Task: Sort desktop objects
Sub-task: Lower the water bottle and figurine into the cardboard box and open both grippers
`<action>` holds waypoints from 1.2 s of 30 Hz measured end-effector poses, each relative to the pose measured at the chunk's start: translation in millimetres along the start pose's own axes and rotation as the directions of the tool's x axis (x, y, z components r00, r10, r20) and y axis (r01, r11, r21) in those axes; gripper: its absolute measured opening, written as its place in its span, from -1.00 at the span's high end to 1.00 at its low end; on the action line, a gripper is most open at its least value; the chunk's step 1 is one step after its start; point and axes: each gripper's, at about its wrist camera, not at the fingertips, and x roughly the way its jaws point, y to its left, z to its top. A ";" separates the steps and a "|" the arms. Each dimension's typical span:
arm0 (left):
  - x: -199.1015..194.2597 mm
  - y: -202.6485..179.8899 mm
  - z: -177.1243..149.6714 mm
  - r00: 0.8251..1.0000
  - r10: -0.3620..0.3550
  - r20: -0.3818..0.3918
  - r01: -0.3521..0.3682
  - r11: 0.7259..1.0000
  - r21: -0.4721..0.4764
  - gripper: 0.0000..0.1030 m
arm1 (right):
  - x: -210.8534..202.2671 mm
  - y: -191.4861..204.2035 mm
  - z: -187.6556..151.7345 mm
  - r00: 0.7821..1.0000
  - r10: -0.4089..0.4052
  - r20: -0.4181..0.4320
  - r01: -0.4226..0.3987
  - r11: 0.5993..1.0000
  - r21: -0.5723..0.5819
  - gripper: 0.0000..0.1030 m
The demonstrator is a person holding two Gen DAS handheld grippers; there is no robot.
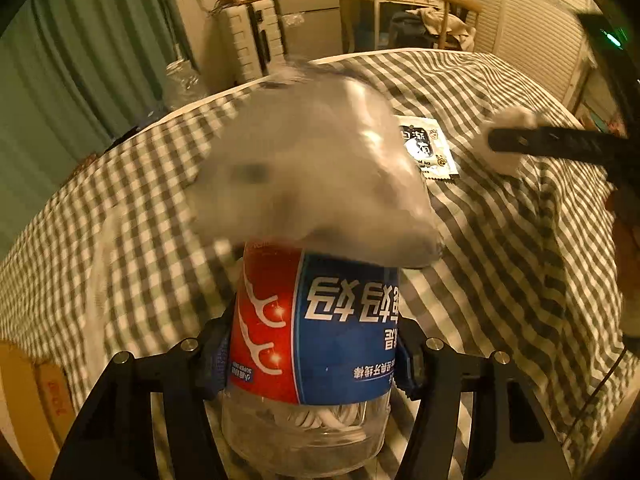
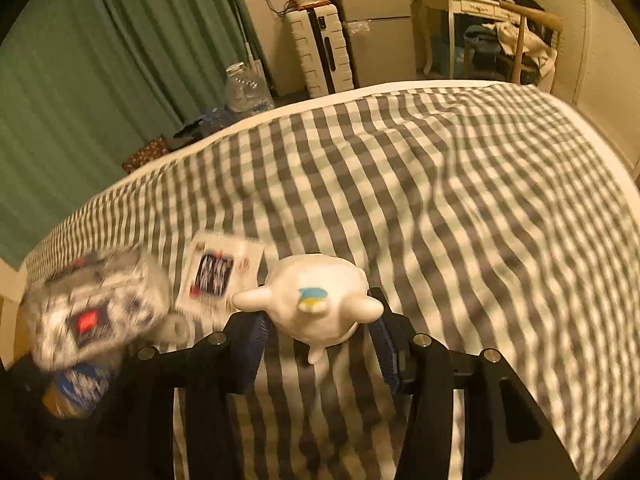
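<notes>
My left gripper is shut on a clear plastic jar of floss picks with a red and blue label, held upside down above the checked bedspread. A blurred grey bundle sits over the jar's far end. My right gripper is shut on a white figurine with a blue and yellow mark. The right gripper also shows in the left wrist view, holding the white figurine. A white sachet lies flat on the bedspread between them; it also shows in the right wrist view.
The blurred jar and left gripper fill the lower left of the right wrist view. A cardboard box is at the bed's near left. Beyond the bed stand a suitcase, a small fridge, a desk with chair and green curtains.
</notes>
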 end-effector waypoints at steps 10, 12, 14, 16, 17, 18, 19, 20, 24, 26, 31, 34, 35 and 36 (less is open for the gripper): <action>-73.3 21.1 -41.3 0.996 -0.084 -0.034 0.075 0.971 -0.228 -0.24 | -91.4 17.0 -46.7 0.997 0.081 0.009 -0.082 0.995 0.061 0.09; -92.9 22.7 -53.1 0.997 -0.068 -0.046 0.056 0.971 -0.233 -0.24 | -116.1 28.9 -54.0 0.993 0.114 0.029 -0.116 0.990 0.075 0.09; -116.2 30.0 -59.7 0.997 -0.064 -0.035 0.054 0.970 -0.235 -0.24 | -141.1 45.4 -59.4 0.991 0.127 0.049 -0.130 0.990 0.061 0.09; -145.5 38.8 -68.4 0.998 -0.069 -0.006 0.065 0.968 -0.241 -0.24 | -165.5 60.3 -64.9 0.987 0.146 0.067 -0.149 0.988 0.038 0.09; -156.7 42.1 -70.9 0.998 -0.066 0.008 0.065 0.969 -0.240 -0.24 | -181.3 70.5 -68.1 0.984 0.159 0.082 -0.161 0.987 0.022 0.09; -168.3 44.6 -72.5 0.998 -0.058 0.023 0.062 0.969 -0.239 -0.25 | -193.9 80.0 -70.5 0.981 0.168 0.095 -0.169 0.986 0.006 0.09; -182.0 48.9 -74.1 0.998 -0.047 0.041 0.056 0.970 -0.237 -0.24 | -204.1 87.9 -71.4 0.979 0.174 0.107 -0.174 0.985 -0.009 0.09; -197.1 54.1 -75.9 0.997 -0.037 0.063 0.051 0.970 -0.237 -0.25 | -218.7 102.3 -74.2 0.976 0.185 0.116 -0.183 0.983 -0.030 0.08; -255.2 88.8 -90.4 0.990 -0.010 0.137 0.047 0.964 -0.262 -0.25 | -259.9 154.0 -78.9 0.963 0.227 0.144 -0.211 0.970 -0.121 0.08; -276.4 109.1 -96.6 0.987 0.010 0.159 0.034 0.962 -0.271 -0.25 | -273.2 181.4 -83.2 0.960 0.242 0.142 -0.217 0.961 -0.170 0.09; -318.5 169.5 -121.6 0.980 0.080 0.184 -0.024 0.957 -0.289 -0.25 | -291.9 264.5 -93.4 0.941 0.315 0.126 -0.274 0.925 -0.263 0.08; -326.0 203.1 -142.0 0.979 0.092 0.184 -0.028 0.944 -0.328 -0.25 | -283.7 313.9 -101.5 0.928 0.366 0.066 -0.333 0.896 -0.294 0.08; -326.2 211.8 -148.2 0.977 0.096 0.190 -0.025 0.938 -0.345 -0.25 | -275.2 333.3 -105.8 0.923 0.383 0.027 -0.359 0.886 -0.293 0.08; -325.6 219.5 -153.9 0.977 0.099 0.191 -0.025 0.934 -0.357 -0.25 | -266.9 347.0 -108.5 0.921 0.390 -0.002 -0.374 0.881 -0.290 0.08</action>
